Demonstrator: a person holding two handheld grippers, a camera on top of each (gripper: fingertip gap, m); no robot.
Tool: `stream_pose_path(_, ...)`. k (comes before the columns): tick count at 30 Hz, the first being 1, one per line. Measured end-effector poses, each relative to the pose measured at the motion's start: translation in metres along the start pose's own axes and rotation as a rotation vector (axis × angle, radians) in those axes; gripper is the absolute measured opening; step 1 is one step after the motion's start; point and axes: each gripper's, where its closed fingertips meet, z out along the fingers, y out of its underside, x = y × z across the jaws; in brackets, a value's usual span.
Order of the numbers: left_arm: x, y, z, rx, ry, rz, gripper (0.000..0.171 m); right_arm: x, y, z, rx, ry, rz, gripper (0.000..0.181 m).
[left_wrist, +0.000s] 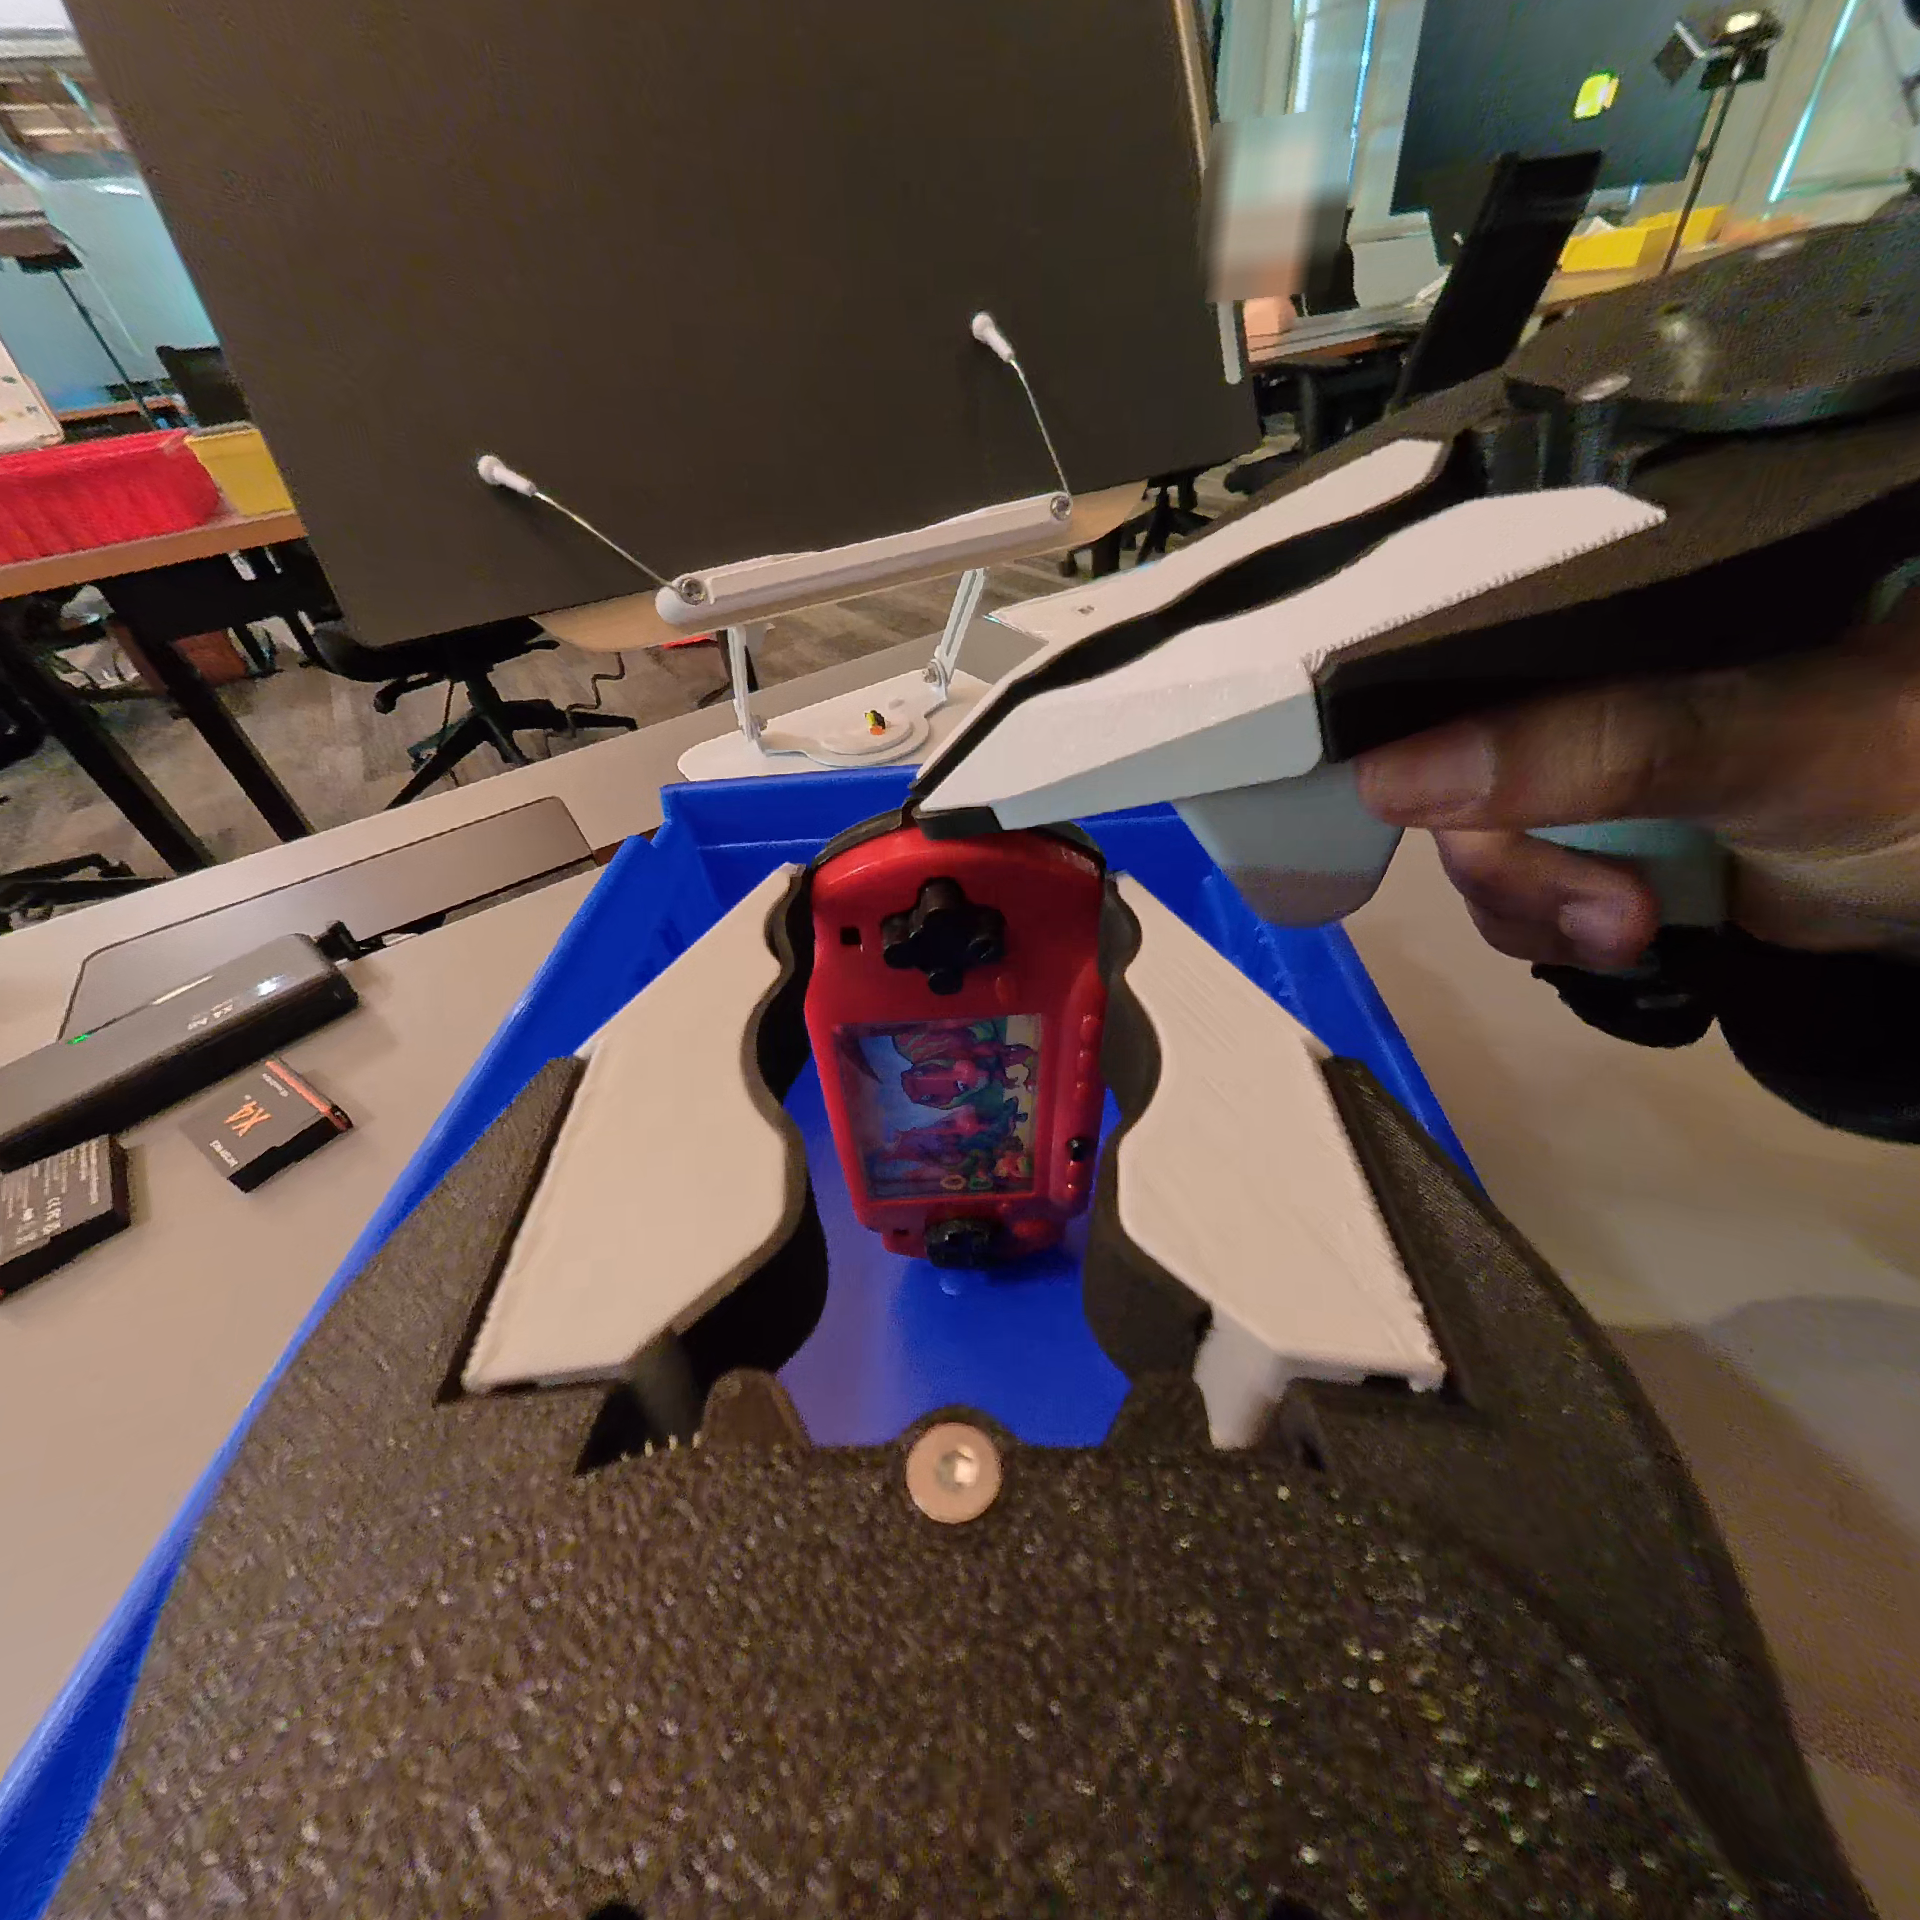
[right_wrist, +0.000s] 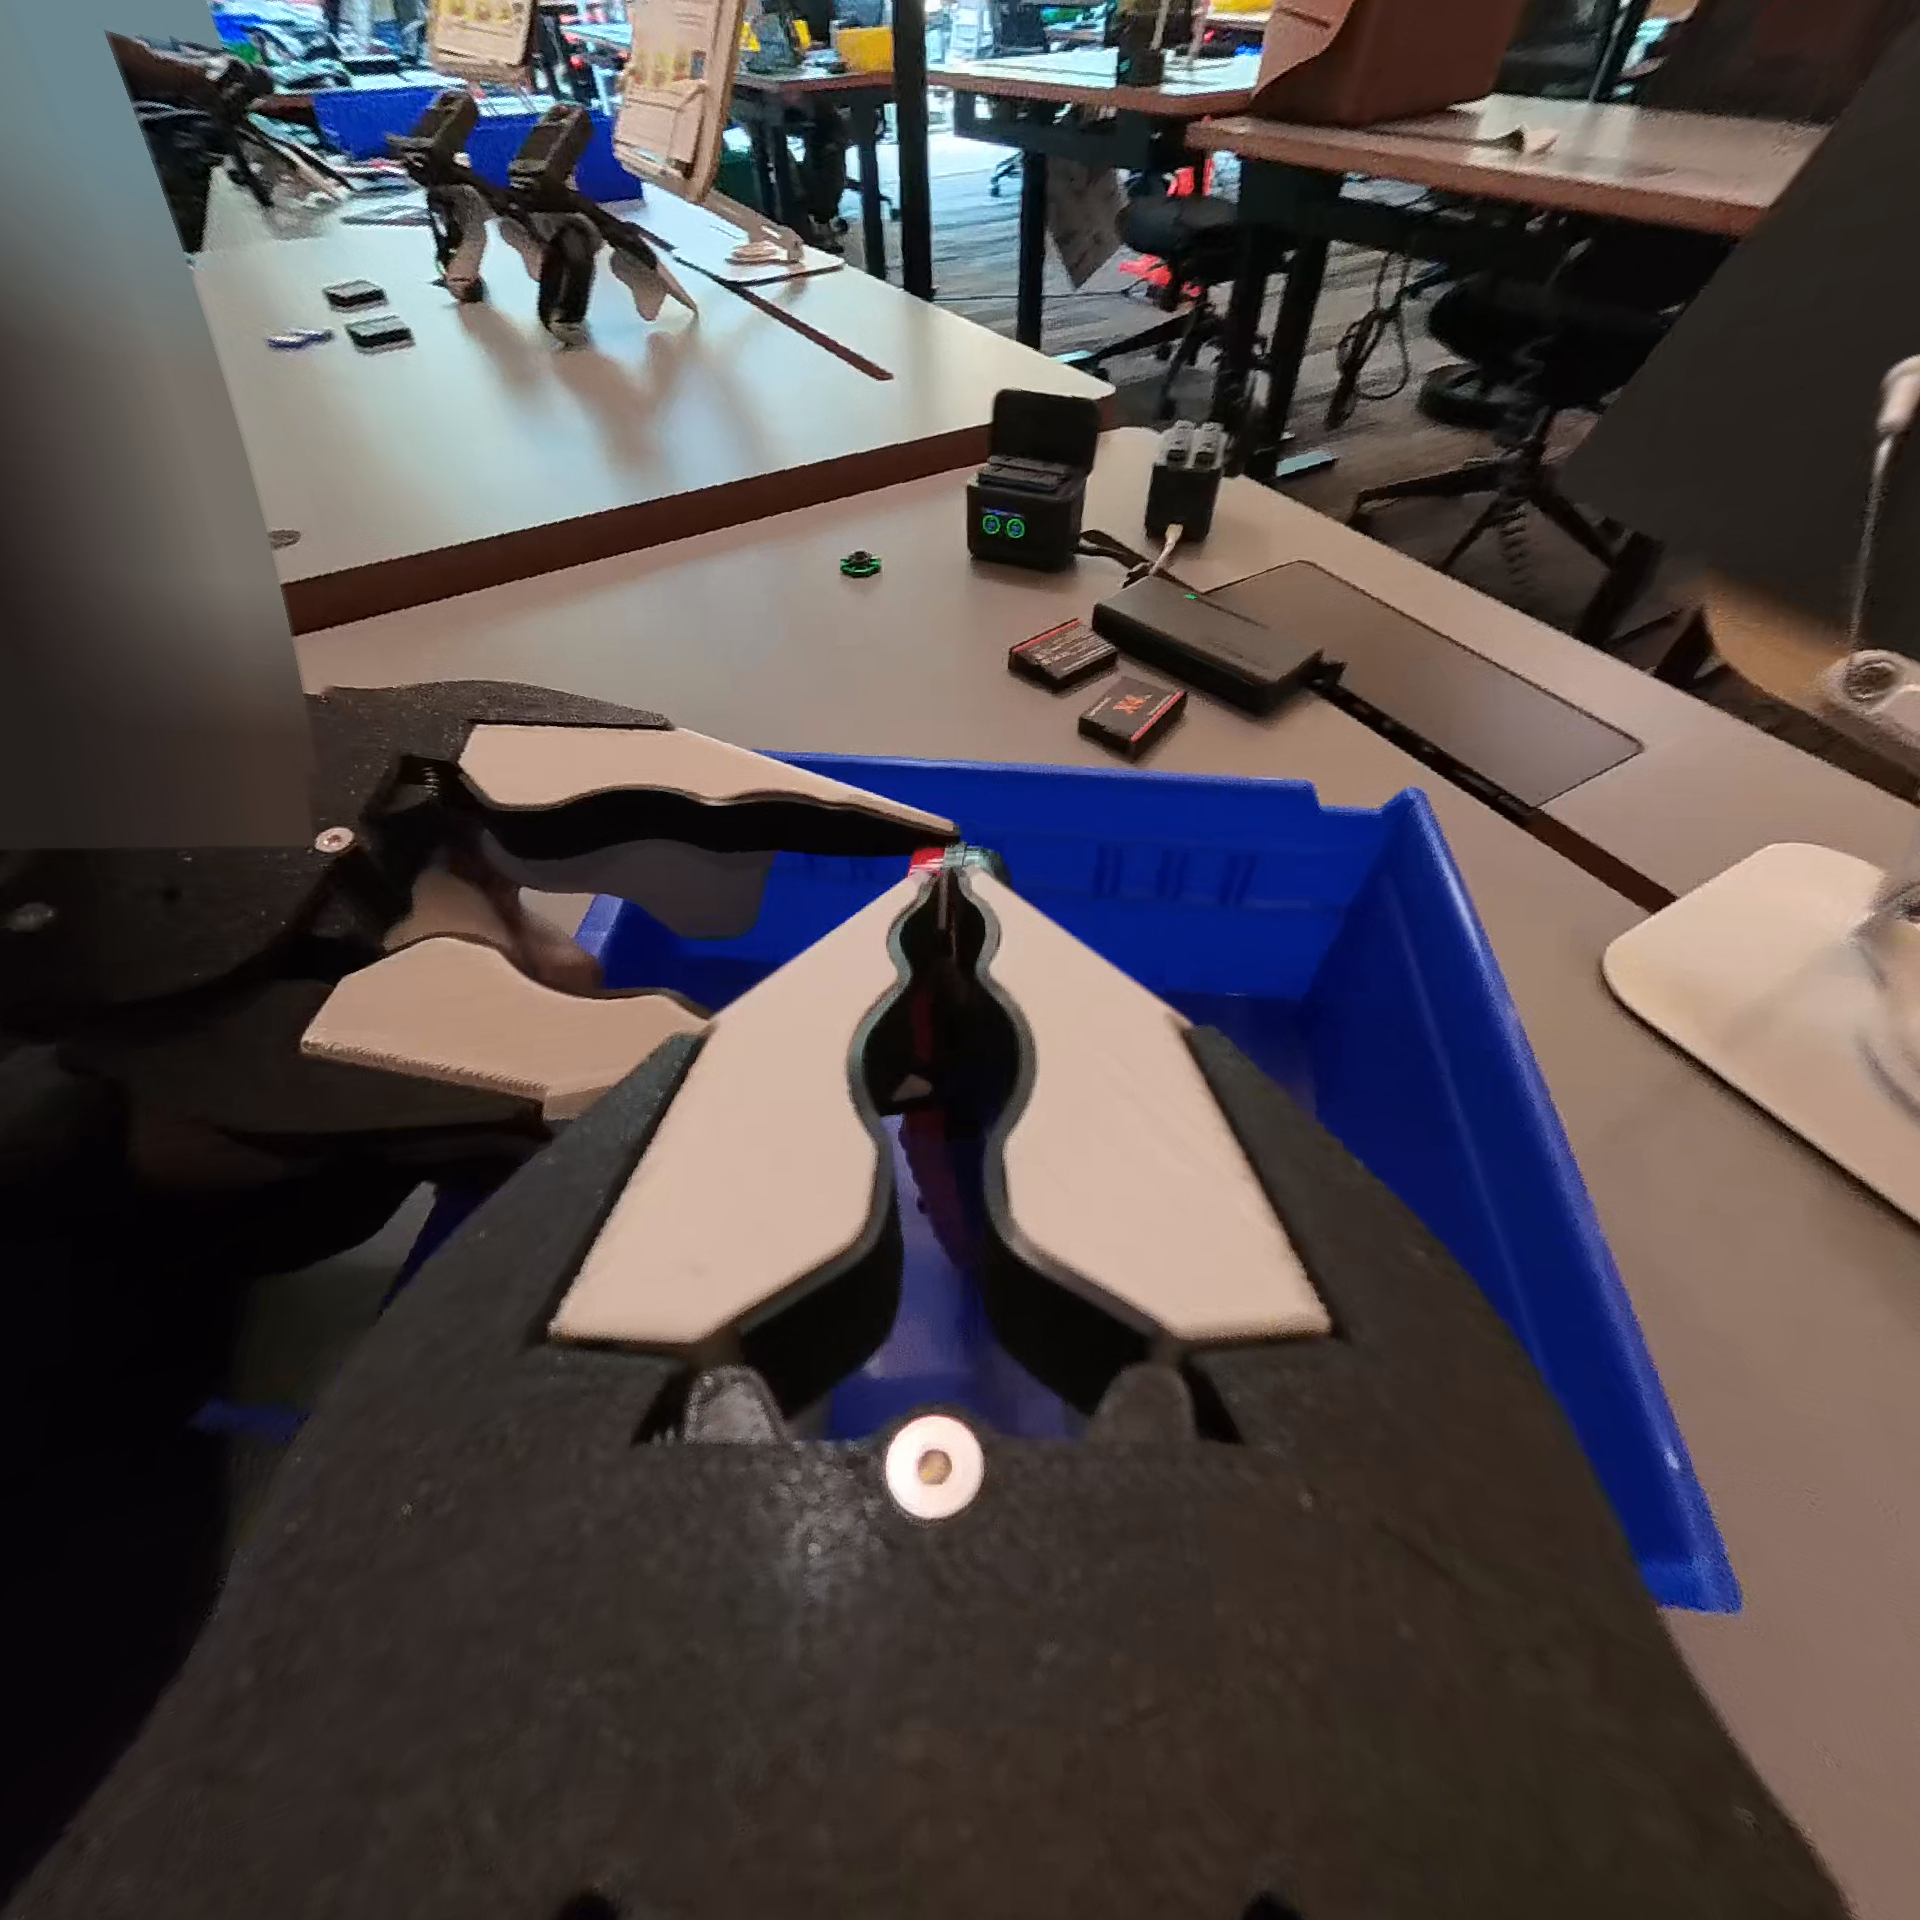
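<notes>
My left tongs (left_wrist: 951, 1039) are clenched on the sides of a red handheld game toy (left_wrist: 951, 1049), holding it upright over the blue bin (left_wrist: 665, 904). My right tongs (right_wrist: 951, 868) pinch its top edge, nearly closed on it. The bin sits on the grey worktop (left_wrist: 312, 1299), with black batteries (left_wrist: 265, 1122) and a charger (left_wrist: 177, 1029) to the left, and a stand (left_wrist: 831, 727) behind.

Red handheld game (left_wrist: 951, 1049) with black buttons and a multicoloured screen picture; blue bin (left_wrist: 665, 914); grey-white, black-edged gripper fingers (left_wrist: 665, 1122); grey desk (left_wrist: 312, 1351).
</notes>
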Motion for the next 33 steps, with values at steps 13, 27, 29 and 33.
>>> stream_pose_path(13,-0.0041,0.0011,-0.0038,0.012,-0.007,-0.032,0.054,-0.0012,-0.0025,0.0040,0.044,0.153,-0.126,0.001)
stream_pose_path(27,-0.0049,0.0014,-0.0033,0.012,-0.024,-0.035,0.054,0.0024,-0.0037,0.0046,0.099,0.183,-0.009,0.000)
stream_pose_path(29,-0.0051,0.0015,-0.0040,0.013,-0.015,-0.050,0.053,0.0017,-0.0038,0.0048,0.105,0.165,0.026,0.000)
stream_pose_path(33,-0.0042,-0.0031,-0.0079,0.039,-0.022,-0.029,0.050,0.0043,-0.0046,0.0038,0.146,0.069,0.162,0.001)
